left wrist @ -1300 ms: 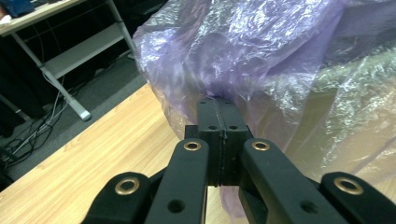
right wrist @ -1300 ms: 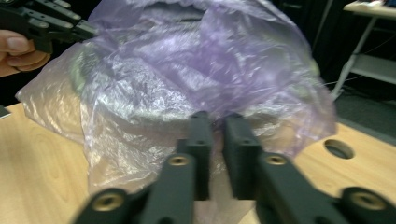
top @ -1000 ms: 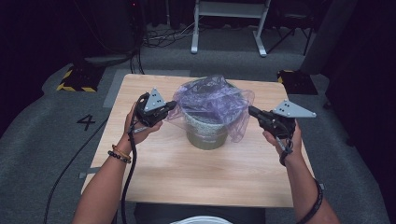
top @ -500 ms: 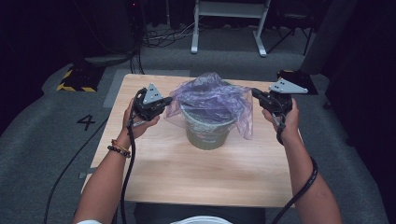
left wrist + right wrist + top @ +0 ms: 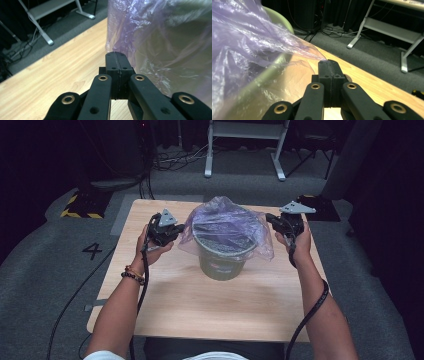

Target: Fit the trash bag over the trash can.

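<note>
Item: purple plastic bag (image 5: 227, 225), draped over the green bucket (image 5: 221, 262) at the middle of the table (image 5: 200, 310). We hold it between our tools: left gripper (image 5: 172, 231) clamped on its left edge, right gripper (image 5: 272, 220) clamped on its far right corner.

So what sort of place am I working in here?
Likely a lab or recording studio, not a home: dark curtained surround, a number 4 marked on grey floor, hazard-striped tape, loose cables, one bare wooden table.
</note>
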Demonstrator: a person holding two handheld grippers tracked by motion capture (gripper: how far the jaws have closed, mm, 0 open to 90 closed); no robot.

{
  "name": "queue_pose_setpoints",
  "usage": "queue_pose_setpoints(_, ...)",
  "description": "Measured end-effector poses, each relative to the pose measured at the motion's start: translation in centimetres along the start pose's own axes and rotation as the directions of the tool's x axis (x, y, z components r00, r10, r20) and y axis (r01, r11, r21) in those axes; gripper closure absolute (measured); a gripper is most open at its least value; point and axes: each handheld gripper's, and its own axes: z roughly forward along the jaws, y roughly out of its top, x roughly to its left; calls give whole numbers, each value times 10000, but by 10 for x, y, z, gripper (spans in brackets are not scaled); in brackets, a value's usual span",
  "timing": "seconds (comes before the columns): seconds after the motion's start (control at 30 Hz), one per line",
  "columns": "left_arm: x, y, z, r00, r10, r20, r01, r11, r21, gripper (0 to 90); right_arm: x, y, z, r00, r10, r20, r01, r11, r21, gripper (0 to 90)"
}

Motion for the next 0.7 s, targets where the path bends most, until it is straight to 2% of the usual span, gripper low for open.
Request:
queue_pose_setpoints(0.1,0,-3,4,9999,-58,134,57,10000,60,898,0,-6,7,9999,-15,-140,17,9998,178,900)
queue_pose_setpoints(0.17,-1,-4,7,9999,-93,-107,94,9999,109,884,0,-9,10,9997,68,-213,-62,9997,243,900)
queue_pose_setpoints(0.2,-1,-4,7,9999,-93,-107,94,9999,109,800,0,-9,10,9997,68,-213,-62,9997,243,900)
queue_pose_setpoints(0.23,-1,-5,7,9988,-331,-369,335,9994,127,728,1,-13,14,9997,115,-212,-109,9996,278,900)
queue_pose_setpoints(0.27,0,-5,6,9982,-418,-430,422,9991,83,662,1,-14,15,9996,158,-222,-153,9996,252,900)
queue_pose_setpoints(0.3,0,-6,3,9974,-591,-403,590,9982,-46,616,0,-14,15,9996,189,-221,-184,9996,223,900)
queue_pose_setpoints(0.33,0,-6,3,9974,-591,-403,590,9982,-46,544,0,-14,14,9996,201,-205,-198,9996,177,900)
queue_pose_setpoints(0.37,2,-7,-6,9964,-742,-419,722,9963,-464,462,-1,-14,13,9995,256,-181,-254,9996,122,900)
queue_pose_setpoints(0.4,2,-9,-11,9966,-712,-418,682,9953,-681,428,-2,-14,11,9995,277,-175,-276,9996,47,900)
queue_pose_setpoints(0.47,3,-10,-21,9964,-758,-386,719,9931,-930,331,-5,-14,6,9992,368,-132,-369,9993,-106,900)
queue_pose_setpoints(0.53,2,-11,-35,9969,-748,-237,716,9905,-1174,283,-9,-13,2,9988,485,-108,-487,9986,-220,900)
queue_pose_setpoints(0.6,-4,-12,-49,9983,-578,73,582,9874,-1472,255,-10,-12,-3,9987,493,-113,-497,9982,-350,900)
queue_pose_setpoints(0.7,-25,-12,-69,9979,69,651,72,9769,-2138,236,-9,-10,-8,9990,402,-212,-411,9982,-428,900)
